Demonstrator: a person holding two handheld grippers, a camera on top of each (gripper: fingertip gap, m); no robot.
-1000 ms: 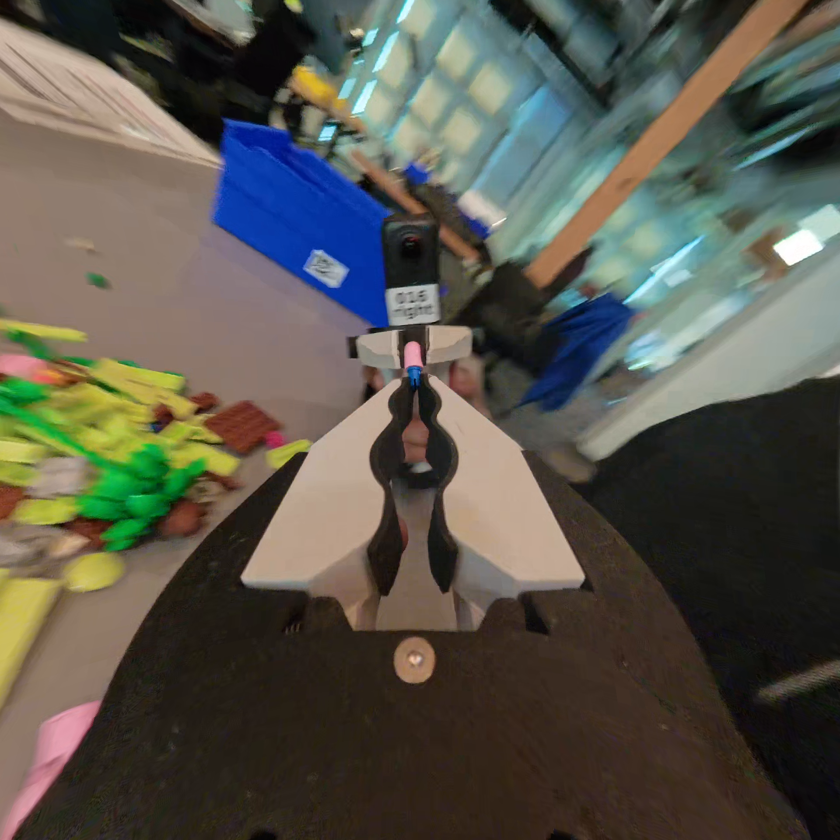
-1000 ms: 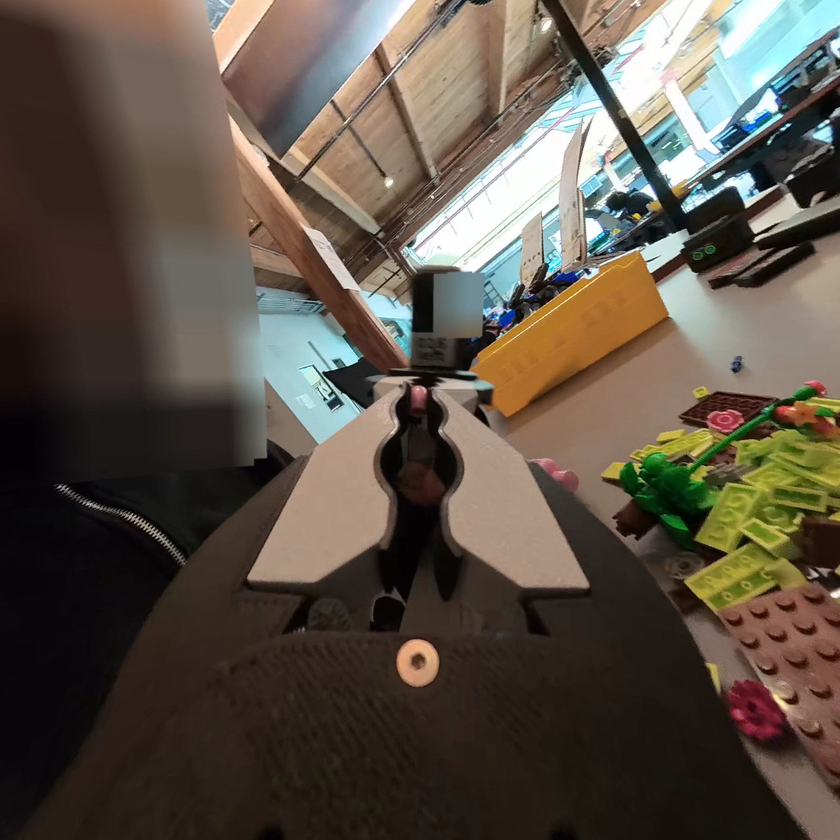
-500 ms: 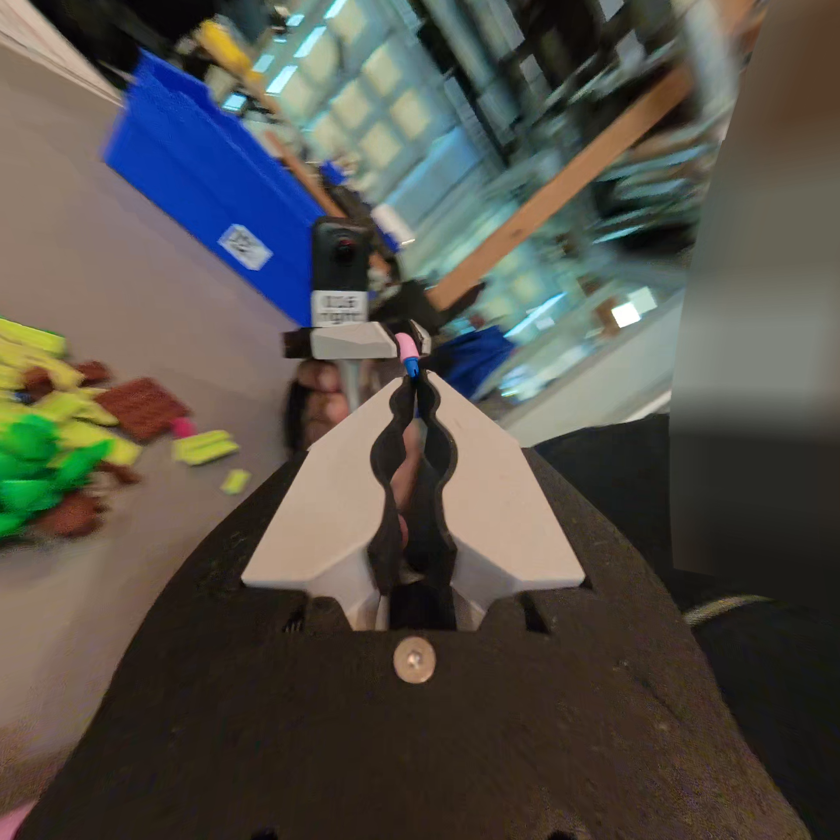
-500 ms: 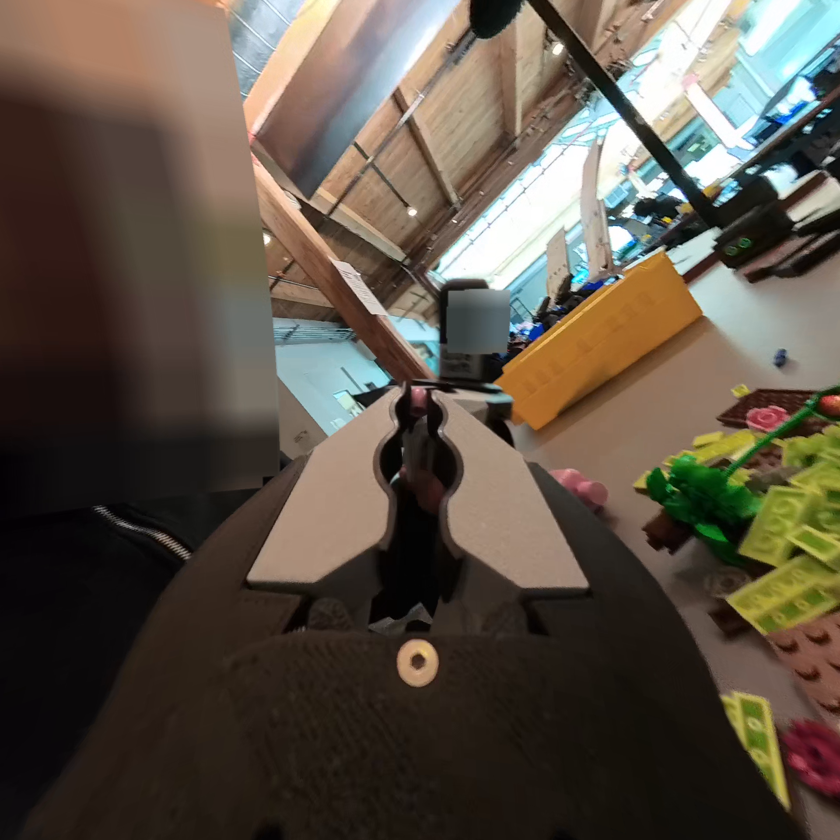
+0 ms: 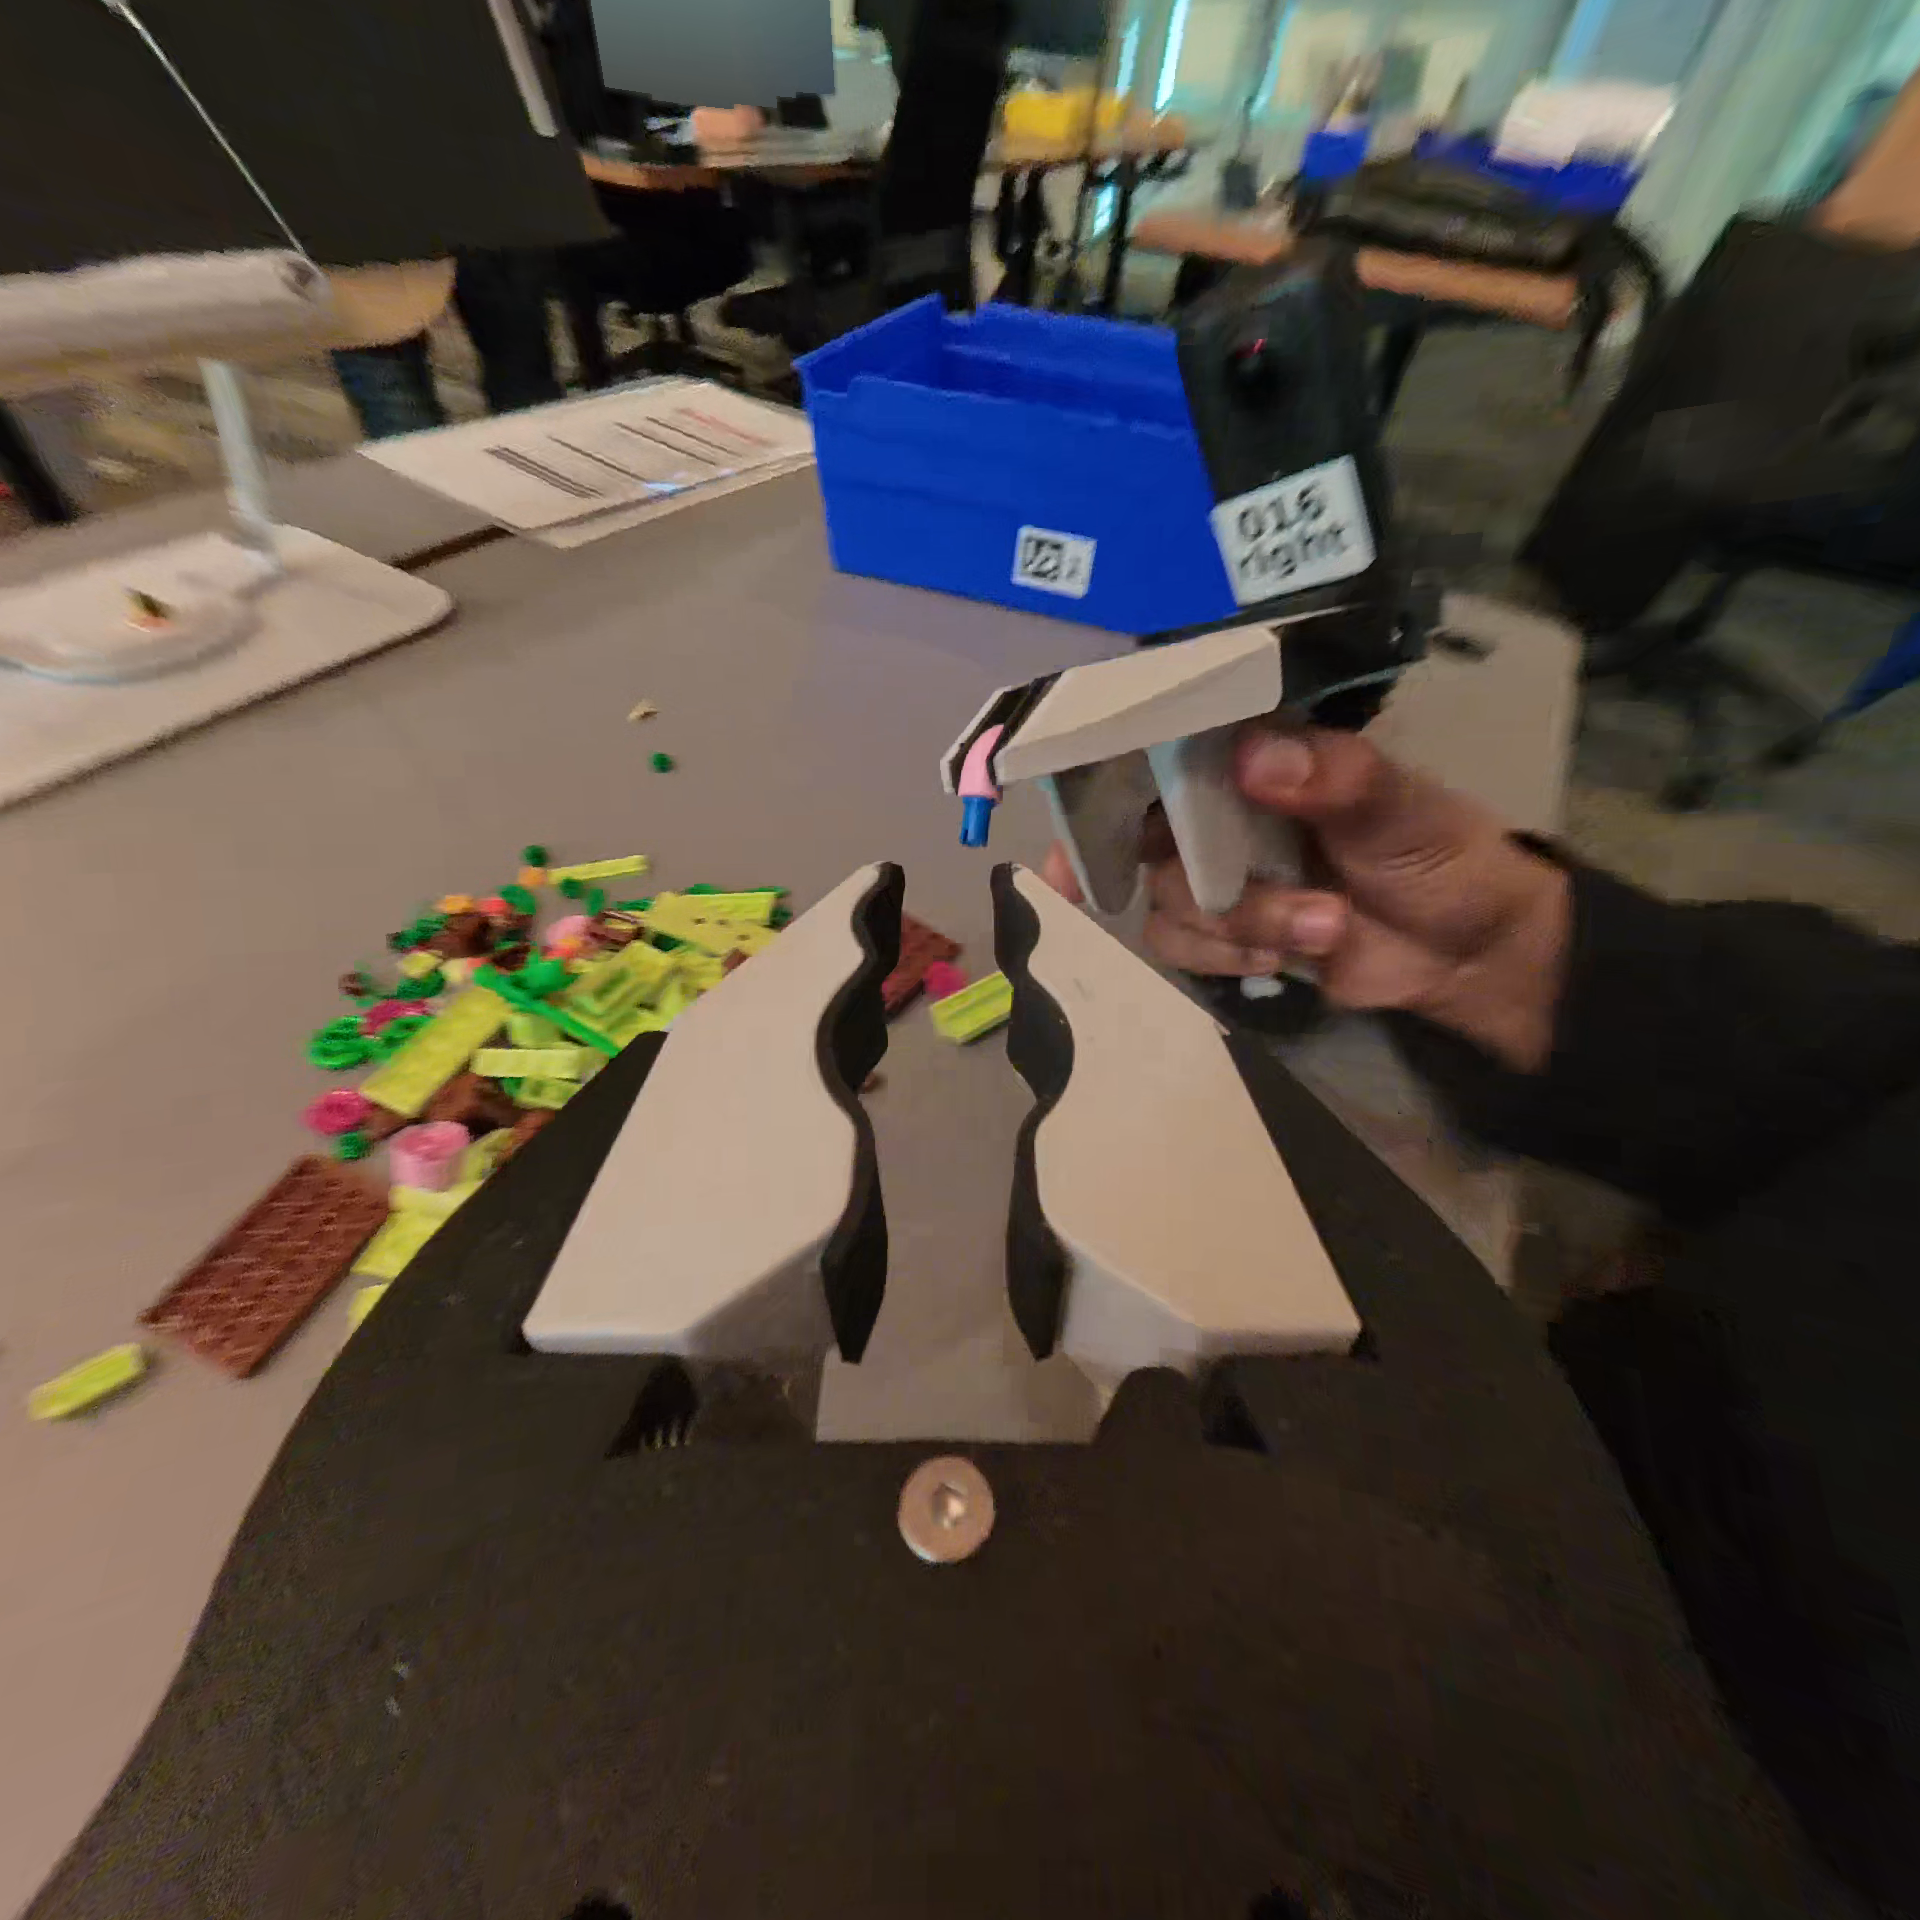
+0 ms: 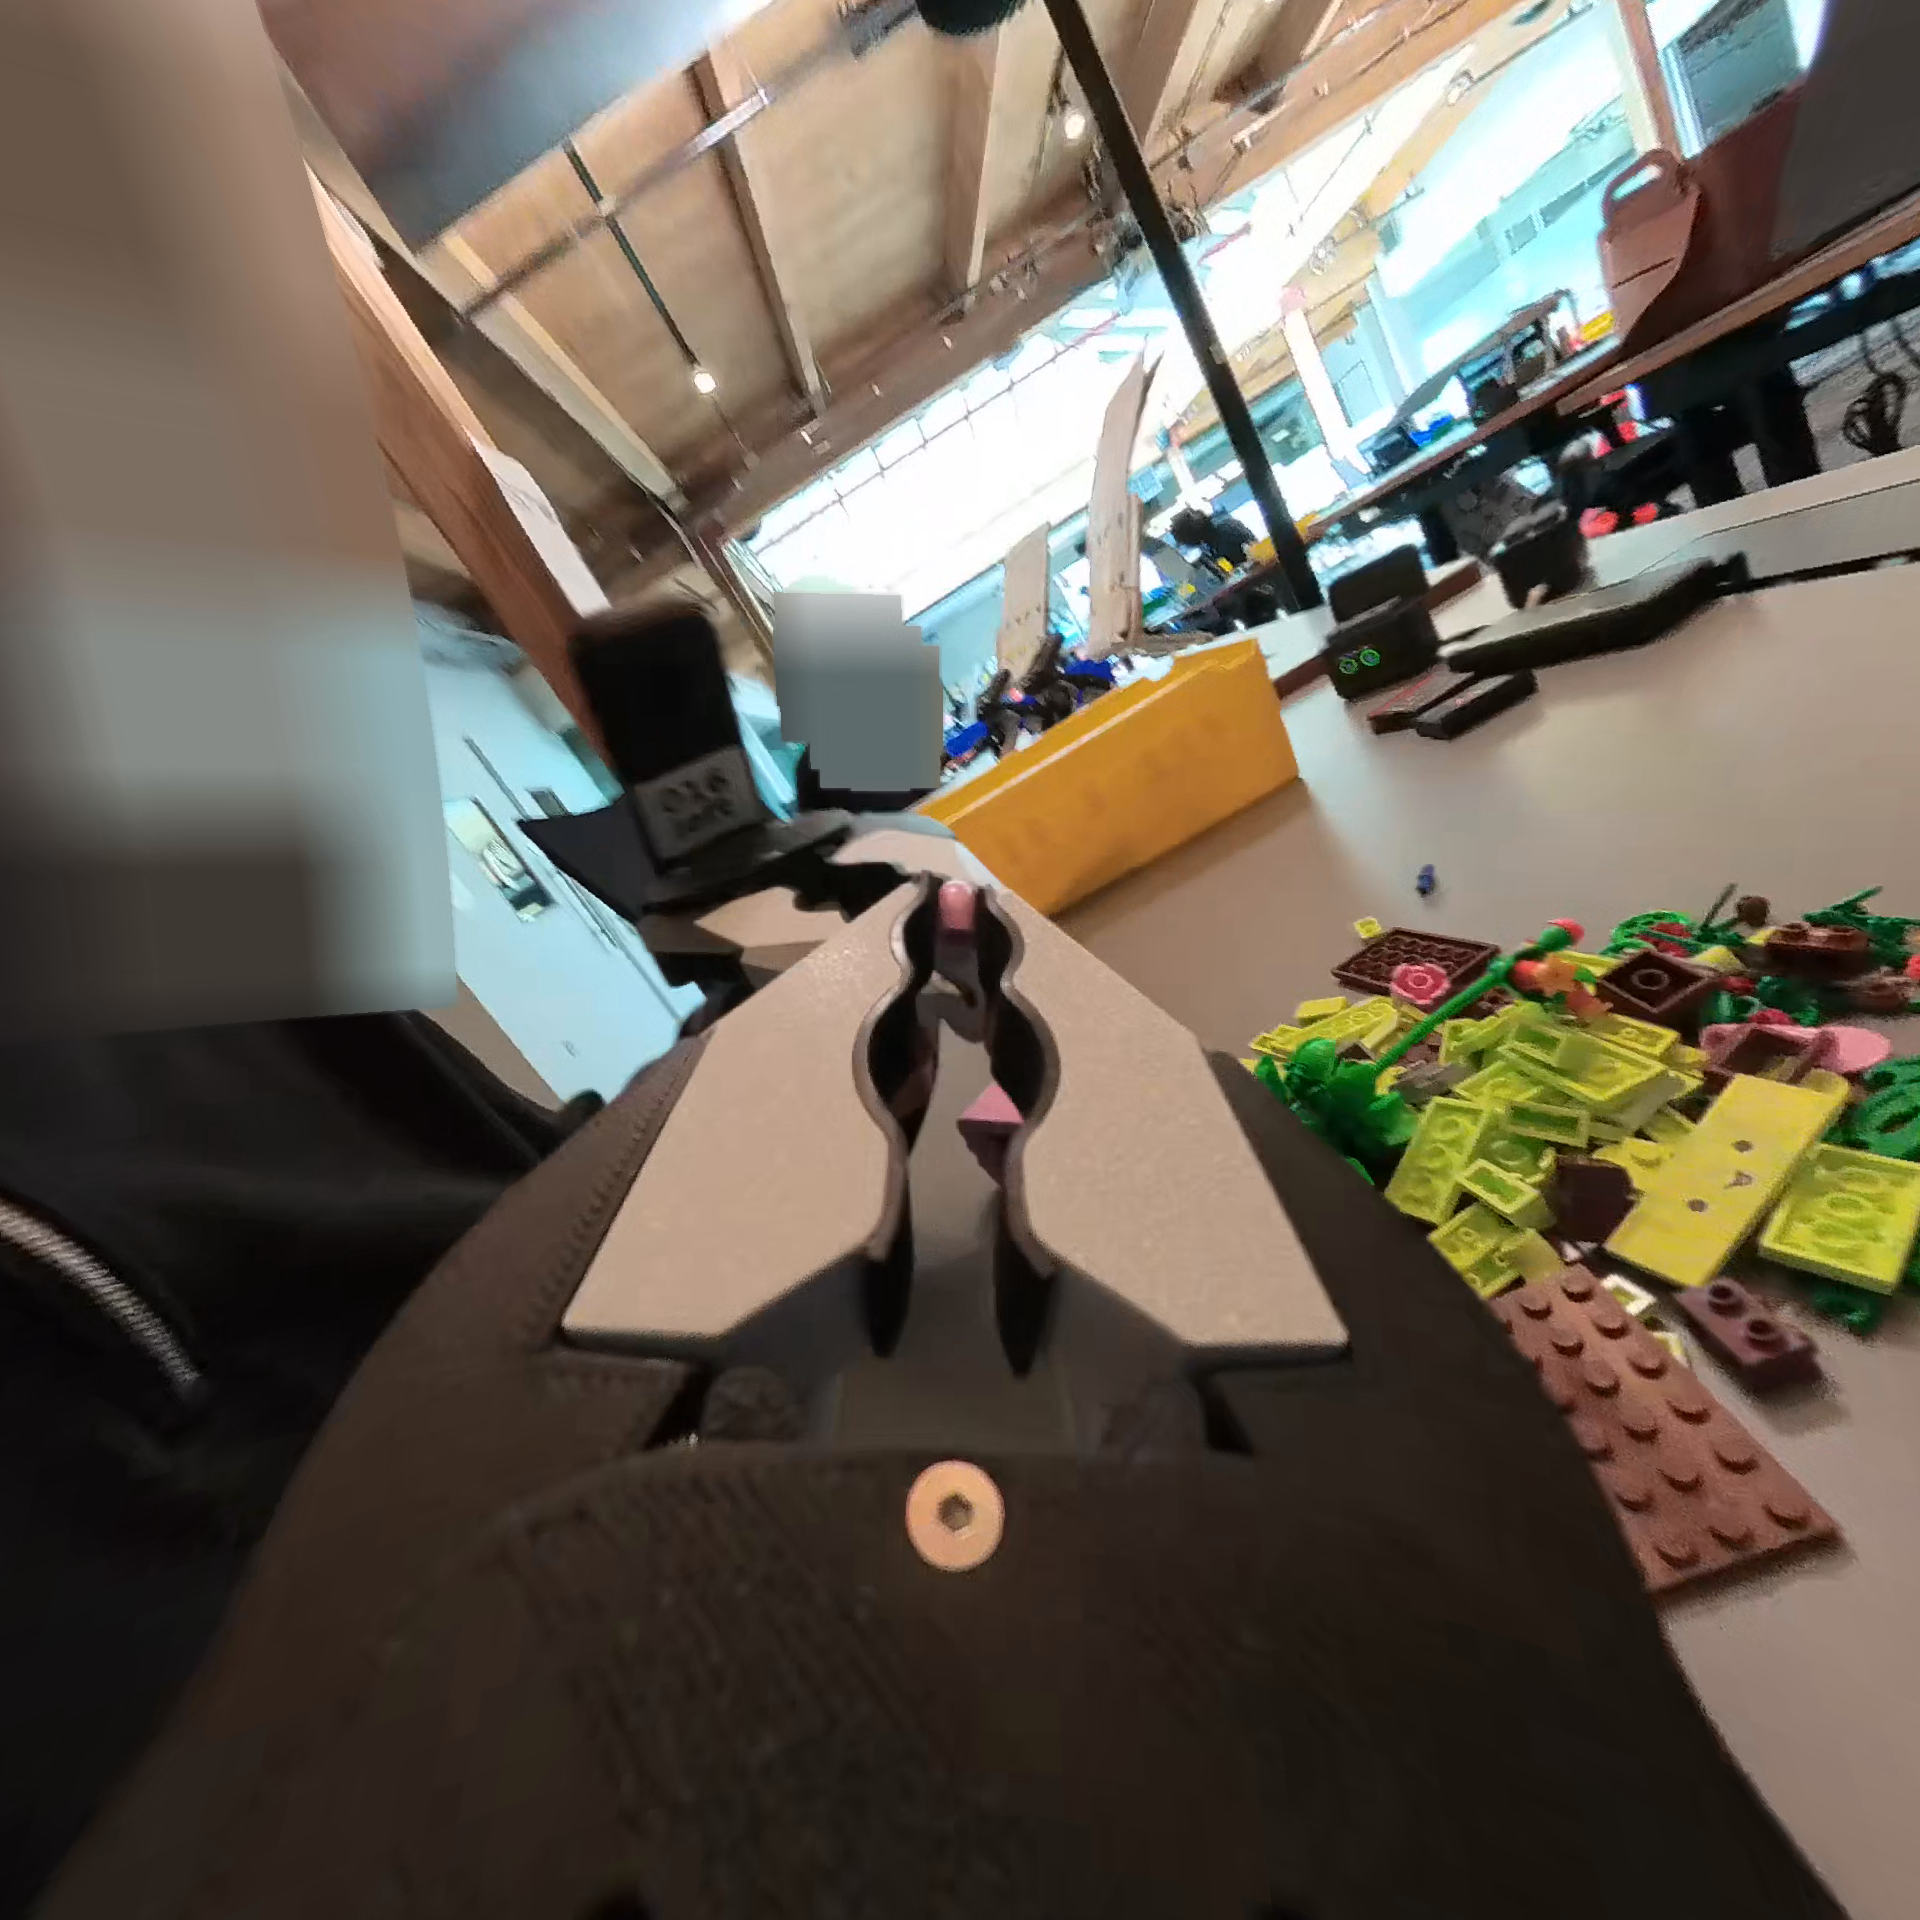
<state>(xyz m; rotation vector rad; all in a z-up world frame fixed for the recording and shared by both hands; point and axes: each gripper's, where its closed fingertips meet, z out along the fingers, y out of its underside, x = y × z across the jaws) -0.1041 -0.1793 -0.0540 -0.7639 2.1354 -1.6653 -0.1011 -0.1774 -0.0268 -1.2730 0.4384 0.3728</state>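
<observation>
My left gripper (image 5: 943, 878) is open and empty above the grey table (image 5: 727, 665). Just beyond its tips, a hand (image 5: 1382, 914) holds my right gripper (image 5: 968, 746), which is shut on a small pink piece with a blue pin (image 5: 977, 790) that points down. In the right wrist view the right gripper (image 6: 954, 896) pinches the pink piece (image 6: 954, 906) at its tips. The left gripper (image 6: 847, 875) shows close behind it. A pile of lime, green, pink and brown bricks (image 5: 520, 1008) lies left of the left gripper, and it also shows in the right wrist view (image 6: 1558, 1091).
A blue bin (image 5: 997, 488) stands at the back of the table, with papers (image 5: 623, 447) and a white lamp base (image 5: 208, 613) to the left. A yellow bin (image 6: 1132, 769) stands beyond the right gripper. Brown studded plates (image 5: 265, 1262) (image 6: 1662, 1423) lie beside the pile. Only a small space, under 4 cm, lies between the two pairs of fingers.
Both grippers were shut tip to tip on the pink and blue piece. The left gripper has opened, let go and drawn back. The right gripper keeps the piece.
</observation>
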